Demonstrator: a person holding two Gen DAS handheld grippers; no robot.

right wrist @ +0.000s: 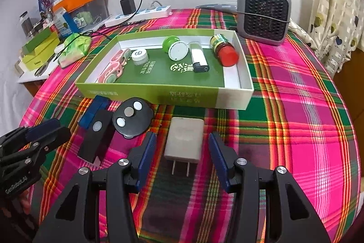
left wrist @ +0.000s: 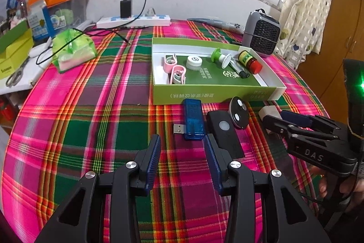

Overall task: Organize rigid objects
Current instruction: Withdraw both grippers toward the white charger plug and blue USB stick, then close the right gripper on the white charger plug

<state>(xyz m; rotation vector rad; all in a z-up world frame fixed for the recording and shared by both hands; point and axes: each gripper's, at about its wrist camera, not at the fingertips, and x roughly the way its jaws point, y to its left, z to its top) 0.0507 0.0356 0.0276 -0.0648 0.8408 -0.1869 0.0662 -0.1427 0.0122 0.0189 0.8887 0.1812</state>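
Table [left wrist: 109, 92] under a plaid cloth. Green box [right wrist: 159, 96] lies far centre, already holding sorted items: pink clips [left wrist: 175, 71], white cap [left wrist: 194, 62], green-and-white spool [right wrist: 174, 47], lighter [right wrist: 198, 58], red-capped bottle [right wrist: 224, 50]. Judged: the box is the collecting bin, and the loose row just in front of its near wall is what remains.

Loose row, left to right: blue USB stick [left wrist: 193, 121], black rectangular remote [left wrist: 225, 136], round black fob [left wrist: 238, 114] with three buttons, white charger plug [right wrist: 184, 140] with prongs toward the camera.

Left hand-held gripper [left wrist: 183, 161]: released, nothing between the pads, lined up near the USB stick and apart from it. Right hand-held gripper [right wrist: 180, 157]: also released; the charger lies between and just beyond its fingers, pads not pressing. Likely each is squared up to its own item for a pick.

Left wrist view shows the USB stick whole, plug included; the charger there is mostly hidden behind the right hand-held gripper. Right wrist view shows the charger whole and the lighter plainly, but the USB stick only partly, behind the remote.
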